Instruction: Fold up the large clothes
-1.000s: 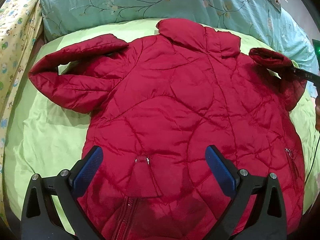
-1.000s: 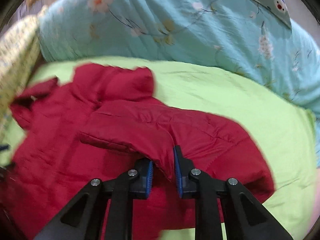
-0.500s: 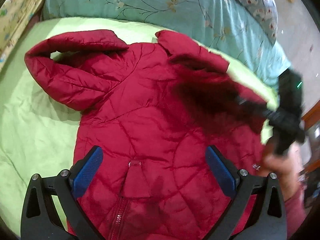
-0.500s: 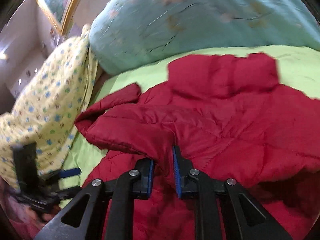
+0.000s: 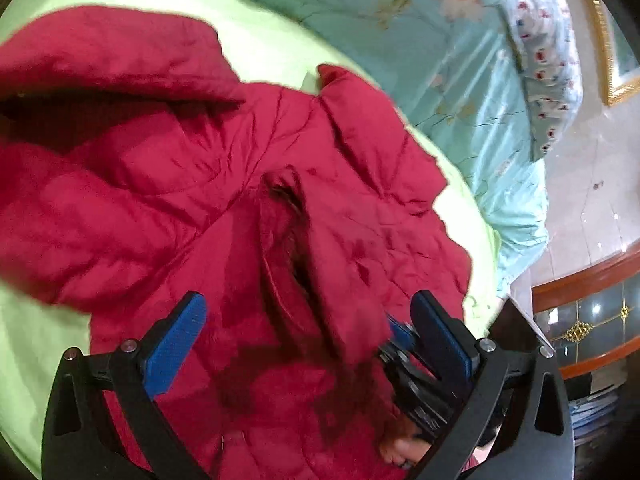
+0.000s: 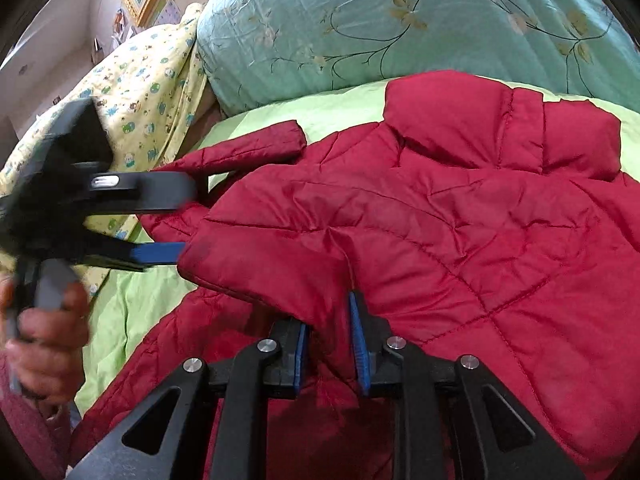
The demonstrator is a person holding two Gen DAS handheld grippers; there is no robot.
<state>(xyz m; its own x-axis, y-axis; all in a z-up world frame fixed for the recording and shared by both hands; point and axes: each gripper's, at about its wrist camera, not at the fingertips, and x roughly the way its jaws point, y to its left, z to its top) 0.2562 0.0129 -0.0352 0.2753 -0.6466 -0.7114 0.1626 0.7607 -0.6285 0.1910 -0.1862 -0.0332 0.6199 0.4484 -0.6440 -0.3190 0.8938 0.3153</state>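
1. Your jacket lies spread on the green sheet, collar toward the teal pillow.
2. Your right gripper has a fold of the sleeve between its blue pads; the jaws have just been opening a little, yet the cloth sits pinched between them and drapes over the jacket's body.
3. Your left gripper stands wide, jaws just eased inward slightly, with nothing gripped; jacket cloth lies below and between the pads.
4. In the right view your left gripper sits at the picture's left, its fingers just beside the sleeve's edge; your hand holds the handle.
5. A yellow printed quilt lies beyond the jacket's other sleeve.
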